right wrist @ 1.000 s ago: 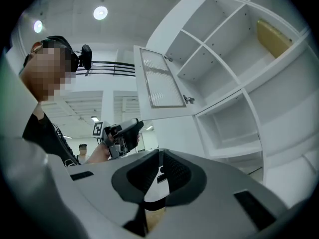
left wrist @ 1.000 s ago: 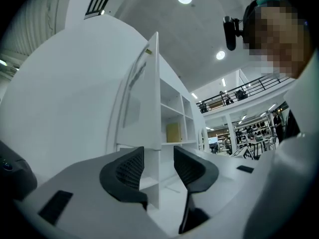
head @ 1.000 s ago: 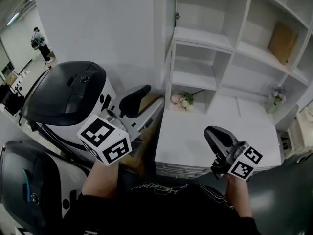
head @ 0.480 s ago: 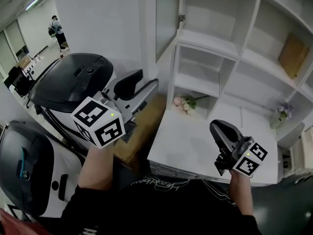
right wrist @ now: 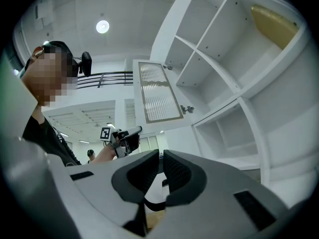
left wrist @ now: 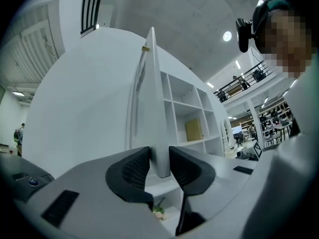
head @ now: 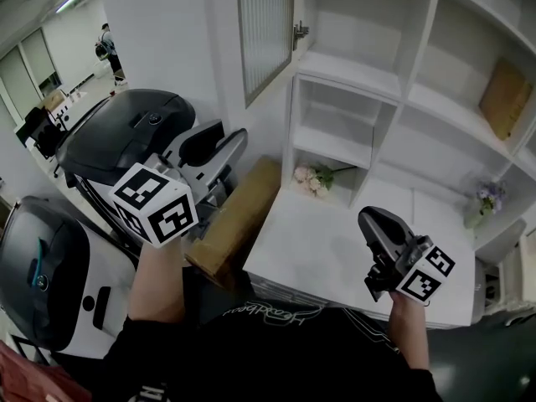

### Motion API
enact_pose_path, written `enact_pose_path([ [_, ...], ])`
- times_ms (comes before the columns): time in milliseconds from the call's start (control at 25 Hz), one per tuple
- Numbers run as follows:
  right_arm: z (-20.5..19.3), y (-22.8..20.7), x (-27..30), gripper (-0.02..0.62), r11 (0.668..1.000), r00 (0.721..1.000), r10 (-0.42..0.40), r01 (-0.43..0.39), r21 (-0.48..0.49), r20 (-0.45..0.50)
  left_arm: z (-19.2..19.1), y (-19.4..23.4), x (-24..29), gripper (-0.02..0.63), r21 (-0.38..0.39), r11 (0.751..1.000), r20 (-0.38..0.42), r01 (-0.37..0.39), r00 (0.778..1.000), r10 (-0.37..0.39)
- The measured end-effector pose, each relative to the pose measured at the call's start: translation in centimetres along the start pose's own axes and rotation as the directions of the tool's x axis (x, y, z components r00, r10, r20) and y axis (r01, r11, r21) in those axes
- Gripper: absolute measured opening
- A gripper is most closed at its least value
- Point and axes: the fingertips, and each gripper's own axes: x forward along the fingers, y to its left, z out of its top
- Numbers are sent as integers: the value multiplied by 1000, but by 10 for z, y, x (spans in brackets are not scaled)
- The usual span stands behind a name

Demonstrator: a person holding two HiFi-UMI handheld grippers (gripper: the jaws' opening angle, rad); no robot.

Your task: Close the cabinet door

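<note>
Seen from the head, the white cabinet door with a ribbed glass panel [head: 264, 32] stands swung wide open at twelve o'clock, hinged on the left upright of the tall white shelf unit [head: 416, 40]. The left gripper [head: 233, 136] reaches up from nine o'clock towards the door's lower free corner, in front of a black-topped white machine [head: 126, 136]. A brown cardboard box [head: 239, 220] leans beside the white surface [head: 335, 249]. At the back of that surface, pink flowers [head: 311, 172] lie in the lowest compartment. The right gripper [head: 366, 223] hangs over the surface at four o'clock, well apart from the door. A tan board [head: 505, 99] leans on a shelf at two o'clock.

In the left gripper view the door [left wrist: 152, 93] shows edge-on, running up to twelve o'clock. The left gripper [left wrist: 159, 151] has its jaws closing on the door's bottom edge, which fills the gap between them and meets both pads.

In the right gripper view the right gripper [right wrist: 161, 158] has its jaws drawn together to a thin slit, with nothing in them. The door [right wrist: 158, 96] hangs open at twelve o'clock, and the left gripper [right wrist: 134, 132] sits at its lower corner, at ten o'clock.
</note>
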Motion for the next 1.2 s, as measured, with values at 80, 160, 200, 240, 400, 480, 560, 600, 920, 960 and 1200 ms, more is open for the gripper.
enact_pose_path([
  [80,0,-4,-5,55,1000,1000,6,-6,13,5,0,-2,2,124,-8,1000,-2,-9,1000,9],
  [160,-2,-8,-11,55,1000,1000,12,-12,25,5,-1,-6,3,123,-23,999,-8,-26,1000,26],
  [200,-2,-10,-13,55,999,1000,17,-17,30,7,-1,-7,4,123,-24,999,-10,-36,999,35],
  [240,-2,-12,-14,55,999,1000,23,-23,34,9,0,-9,5,121,-20,999,-12,-44,999,44],
  [400,-2,-16,-16,55,998,999,54,-54,43,8,-2,-18,10,121,11,997,-21,-74,997,74],
  [480,0,-18,-20,55,997,998,67,-67,40,5,-3,-25,15,121,17,997,-17,-77,997,78],
  [560,3,-21,-25,55,996,997,76,-76,35,4,-4,-34,19,128,17,997,-8,-77,997,77],
  [600,4,-22,-28,54,996,997,80,-80,33,3,-4,-38,21,132,19,997,-6,-80,997,80],
  [920,14,-36,-58,54,994,995,104,-103,18,-9,-6,-70,43,148,37,992,-3,-124,992,125],
  [960,15,-37,-62,55,994,994,109,-109,18,-10,-7,-74,47,149,41,991,1,-126,992,126],
  [1200,25,-44,-93,54,993,993,121,-121,17,9,-9,-95,67,160,44,988,14,-149,989,149],
])
